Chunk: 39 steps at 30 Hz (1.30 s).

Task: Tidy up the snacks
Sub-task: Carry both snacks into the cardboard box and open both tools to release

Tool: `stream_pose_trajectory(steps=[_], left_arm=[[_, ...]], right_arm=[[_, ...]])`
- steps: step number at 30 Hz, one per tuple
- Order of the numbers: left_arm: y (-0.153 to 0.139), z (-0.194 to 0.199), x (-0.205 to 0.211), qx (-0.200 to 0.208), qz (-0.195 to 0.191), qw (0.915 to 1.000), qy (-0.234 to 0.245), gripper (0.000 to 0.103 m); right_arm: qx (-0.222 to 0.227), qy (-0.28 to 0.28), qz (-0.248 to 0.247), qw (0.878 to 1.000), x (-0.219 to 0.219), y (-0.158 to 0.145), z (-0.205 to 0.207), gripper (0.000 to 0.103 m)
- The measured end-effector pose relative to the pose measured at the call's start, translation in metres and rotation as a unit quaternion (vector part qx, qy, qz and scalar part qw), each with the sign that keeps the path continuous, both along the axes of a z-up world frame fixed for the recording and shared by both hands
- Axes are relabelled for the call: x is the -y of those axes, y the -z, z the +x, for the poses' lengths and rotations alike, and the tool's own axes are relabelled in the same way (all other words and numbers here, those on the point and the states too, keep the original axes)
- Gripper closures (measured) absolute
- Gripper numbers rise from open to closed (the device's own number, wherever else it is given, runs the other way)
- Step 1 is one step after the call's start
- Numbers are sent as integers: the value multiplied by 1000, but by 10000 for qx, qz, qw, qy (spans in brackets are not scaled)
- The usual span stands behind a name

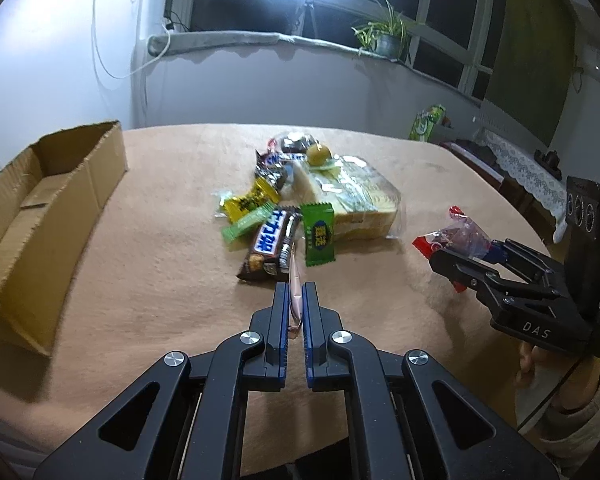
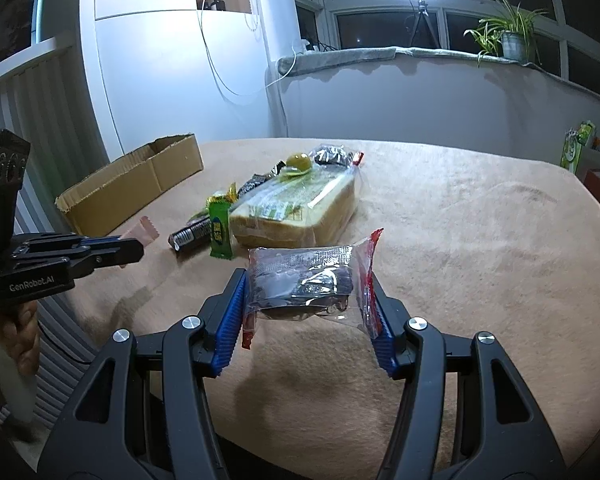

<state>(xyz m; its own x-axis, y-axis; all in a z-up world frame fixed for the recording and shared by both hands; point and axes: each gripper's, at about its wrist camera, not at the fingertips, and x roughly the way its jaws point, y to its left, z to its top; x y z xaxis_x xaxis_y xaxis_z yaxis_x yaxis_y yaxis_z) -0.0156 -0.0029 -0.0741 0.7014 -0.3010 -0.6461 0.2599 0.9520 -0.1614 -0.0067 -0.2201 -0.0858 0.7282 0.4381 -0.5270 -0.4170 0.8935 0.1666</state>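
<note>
My left gripper (image 1: 296,300) is shut on a thin pink snack packet (image 1: 296,280), held edge-on above the table; it shows in the right wrist view (image 2: 146,232) too. My right gripper (image 2: 308,292) is shut on a clear packet with red ends (image 2: 308,276), held above the table; it also shows in the left wrist view (image 1: 456,236). A pile of snacks lies mid-table: a bagged bread loaf (image 1: 352,196), a chocolate bar (image 1: 272,244), a green candy (image 1: 319,236), a yellow candy (image 1: 248,202). An open cardboard box (image 1: 40,200) stands at the left.
The table has a tan cloth (image 1: 160,280). A green round sweet (image 1: 319,154) sits on the loaf. A green bag (image 1: 426,120) stands beyond the table's far right edge. A windowsill with a plant (image 1: 384,36) and a ring light are behind.
</note>
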Motion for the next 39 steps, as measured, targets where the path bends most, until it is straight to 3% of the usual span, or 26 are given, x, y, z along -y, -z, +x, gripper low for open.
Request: stream_pose_trajectory(steps=[9,17,31,39], left_arm=[[-23,-17,-34,367,-156,9987,-318,98],[-40,-25,-84,679,-296,9938,-828,98],[-52,-24,-180,980,-562,9782,-1741,98],[-37,11,-214,674,-691,9751,-1999,98]], right_arm=[[195,-102,-170,9996,-25,-23,-3,45],[470,-440,-384,9972,-72,-49,-1,45],[920,-1443,-521,9839,-208,-87,18,45],[691,-2009,-314,9767,-291,-96,67,44]])
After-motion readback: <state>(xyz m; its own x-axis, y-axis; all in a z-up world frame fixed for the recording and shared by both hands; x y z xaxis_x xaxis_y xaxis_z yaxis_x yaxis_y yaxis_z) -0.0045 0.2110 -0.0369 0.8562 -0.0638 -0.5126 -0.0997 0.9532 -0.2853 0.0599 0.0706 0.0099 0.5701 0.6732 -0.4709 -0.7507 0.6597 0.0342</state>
